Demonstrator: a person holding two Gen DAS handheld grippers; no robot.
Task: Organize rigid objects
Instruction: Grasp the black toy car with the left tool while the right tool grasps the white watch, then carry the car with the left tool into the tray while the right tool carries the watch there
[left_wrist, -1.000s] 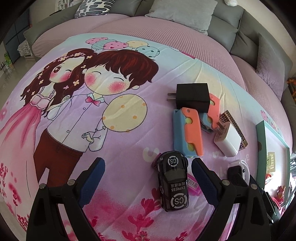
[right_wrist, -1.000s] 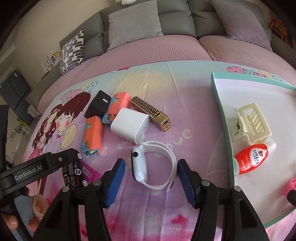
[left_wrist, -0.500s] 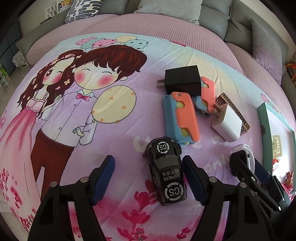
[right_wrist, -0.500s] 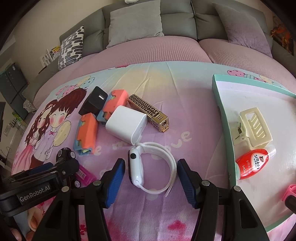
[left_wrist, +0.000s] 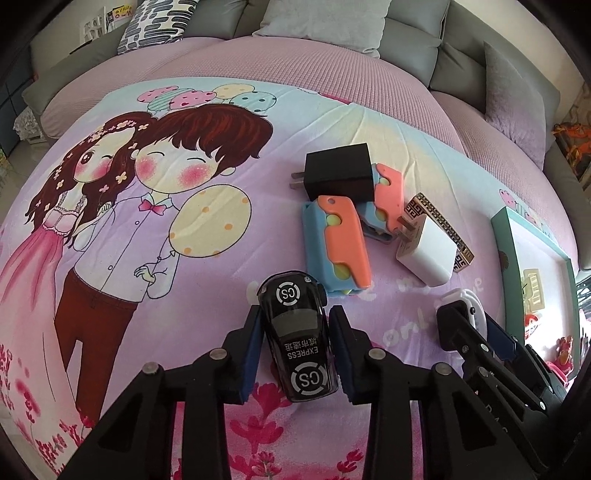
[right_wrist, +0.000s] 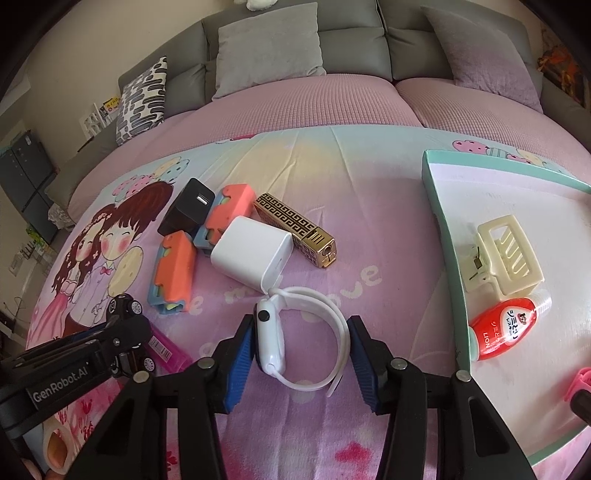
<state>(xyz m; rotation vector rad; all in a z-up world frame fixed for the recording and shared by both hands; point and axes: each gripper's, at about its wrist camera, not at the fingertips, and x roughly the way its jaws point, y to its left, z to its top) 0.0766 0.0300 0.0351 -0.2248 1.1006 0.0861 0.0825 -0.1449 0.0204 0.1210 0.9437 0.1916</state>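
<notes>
My left gripper (left_wrist: 295, 343) is shut on a black toy car (left_wrist: 297, 334) marked "CS EXPRESS", its blue pads pressed to the car's sides on the cartoon blanket. My right gripper (right_wrist: 301, 345) has closed in around a white smartwatch (right_wrist: 271, 339); its left pad touches the watch body and its right pad is at the strap loop. In the right wrist view the car (right_wrist: 127, 314) sits in the left gripper (right_wrist: 122, 332) at the lower left. The right gripper (left_wrist: 476, 332) shows at the right of the left wrist view.
A black charger (left_wrist: 338, 177), two orange-and-blue blocks (left_wrist: 341, 240), a white charger (left_wrist: 426, 254) and a gold patterned lighter (right_wrist: 295, 229) lie clustered beyond. A teal-rimmed tray (right_wrist: 443, 229) at right holds a cream hair claw (right_wrist: 506, 254) and red tube (right_wrist: 506, 326). A pink item (right_wrist: 166, 350) lies beside the car.
My left gripper has moved forward and closed its fingers onto the toy car. My right gripper has narrowed around the smartwatch.
</notes>
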